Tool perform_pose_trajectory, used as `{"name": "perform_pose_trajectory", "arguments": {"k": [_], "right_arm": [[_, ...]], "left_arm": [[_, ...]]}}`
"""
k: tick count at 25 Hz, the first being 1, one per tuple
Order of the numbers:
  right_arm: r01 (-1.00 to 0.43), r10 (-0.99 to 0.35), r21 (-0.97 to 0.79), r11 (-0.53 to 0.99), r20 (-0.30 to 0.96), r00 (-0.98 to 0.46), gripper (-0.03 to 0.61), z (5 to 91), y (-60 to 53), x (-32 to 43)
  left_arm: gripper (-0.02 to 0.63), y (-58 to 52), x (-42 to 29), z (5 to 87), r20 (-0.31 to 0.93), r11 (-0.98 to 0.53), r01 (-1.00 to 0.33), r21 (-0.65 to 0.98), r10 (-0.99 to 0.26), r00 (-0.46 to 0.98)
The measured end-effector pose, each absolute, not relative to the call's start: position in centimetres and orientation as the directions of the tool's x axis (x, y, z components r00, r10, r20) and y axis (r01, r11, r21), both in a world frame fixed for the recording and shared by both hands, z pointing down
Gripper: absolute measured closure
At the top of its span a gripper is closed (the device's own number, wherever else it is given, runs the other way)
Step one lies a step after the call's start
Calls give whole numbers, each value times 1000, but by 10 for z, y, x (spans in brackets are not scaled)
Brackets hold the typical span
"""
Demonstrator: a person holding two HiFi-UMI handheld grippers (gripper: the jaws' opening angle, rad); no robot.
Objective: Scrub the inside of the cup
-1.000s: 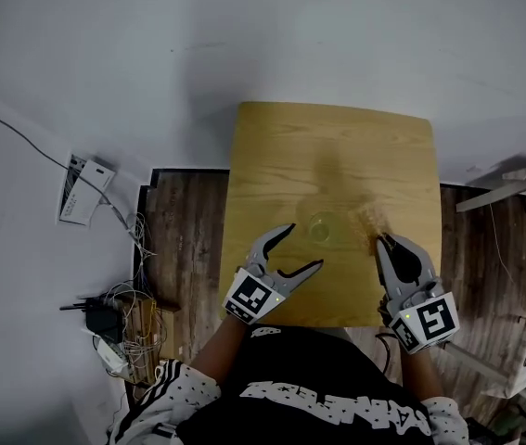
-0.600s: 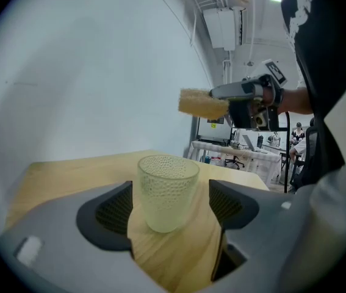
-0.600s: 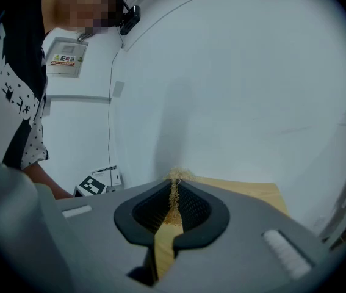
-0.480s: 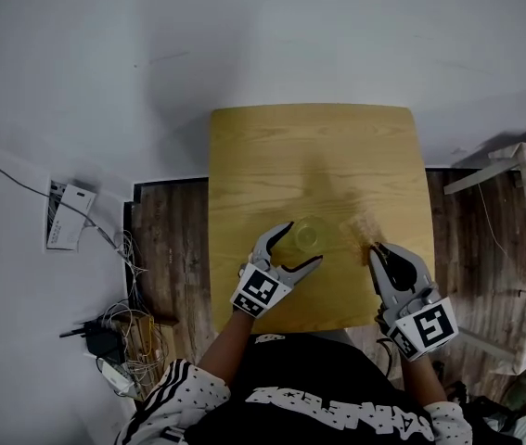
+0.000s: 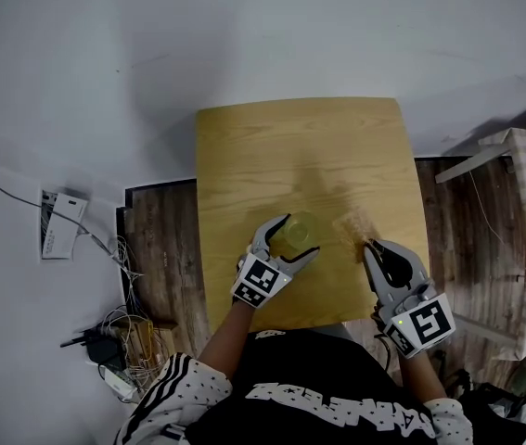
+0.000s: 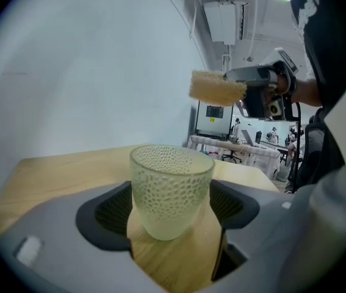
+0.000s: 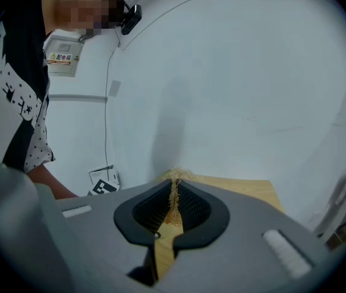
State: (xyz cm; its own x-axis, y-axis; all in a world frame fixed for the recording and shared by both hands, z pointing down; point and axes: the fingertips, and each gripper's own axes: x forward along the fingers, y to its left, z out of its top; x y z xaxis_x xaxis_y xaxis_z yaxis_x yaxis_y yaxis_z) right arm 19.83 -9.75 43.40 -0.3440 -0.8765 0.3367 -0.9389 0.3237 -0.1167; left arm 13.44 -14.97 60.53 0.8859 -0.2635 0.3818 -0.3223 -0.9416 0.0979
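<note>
Cup (image 6: 171, 191): 1 pc, pale greenish see-thru glass, tumbler shape, wider at the rim and rounding in twd the base. Outer wall is all small honeycomb dimples, rim is smooth. It stands upright on the table (image 5: 281, 146), in the near part on my side, approx mid-width. It's right between the jaws of my left gripper (image 5: 301, 235). Those jaws have just been opening and now stand wide, one dark ribbed pad on each side of the glass. As far as I can see, neither pad presses on it. My right gripper (image 7: 174, 209) is clamped on the scrub pad (image 6: 216, 89): 1 pc, tan, coarse and fibrous, loofah-like, roughly oblong. Seen along the right jaws it's squeezed to a thin edge-on strip w/ a frayed tuft poking past the tips. From the left gripper view it's held up in the air, above and to the right of the cup, well apart from it. Count: 1 cup, 1 scrub pad, 1 table, 2 grippers. Each gripper is grey plastic w/ black pads and has 1 marker cube (image 5: 261, 281) of b/w squares at the back. Table top is light wood w/ visible grain, squarish w/ rounded corners. It sits on a dark plank floor (image 5: 165, 248) against a plain white wall (image 5: 263, 35).
</note>
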Motion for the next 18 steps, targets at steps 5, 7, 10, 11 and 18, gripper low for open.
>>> {"name": "perform_pose_trajectory", "arguments": {"k": [5,7,10,11,18], "right_arm": [[-941,-873,-108,321,351,-338,545,437,-97,199],[-941,-871,-102,321,359,-336,545,437,-96,200],[-940,-870,-99,326,358,-340,545,437,-97,198],[-940,-868,-95,329,361,-341,545,437,-98,198],[-908,-835,-77,412,368,-410,546,435,-103,180]], "left_arm": [[243,-153,135,605,382,-941,-325,94,-267,885],[245,-152,134,605,392,-946,-314,79,-260,882],[249,-149,133,602,405,-956,-289,43,-248,880],[250,-148,131,601,412,-959,-283,30,-246,877],[252,-148,120,579,458,-963,-258,-81,-266,848]]}}
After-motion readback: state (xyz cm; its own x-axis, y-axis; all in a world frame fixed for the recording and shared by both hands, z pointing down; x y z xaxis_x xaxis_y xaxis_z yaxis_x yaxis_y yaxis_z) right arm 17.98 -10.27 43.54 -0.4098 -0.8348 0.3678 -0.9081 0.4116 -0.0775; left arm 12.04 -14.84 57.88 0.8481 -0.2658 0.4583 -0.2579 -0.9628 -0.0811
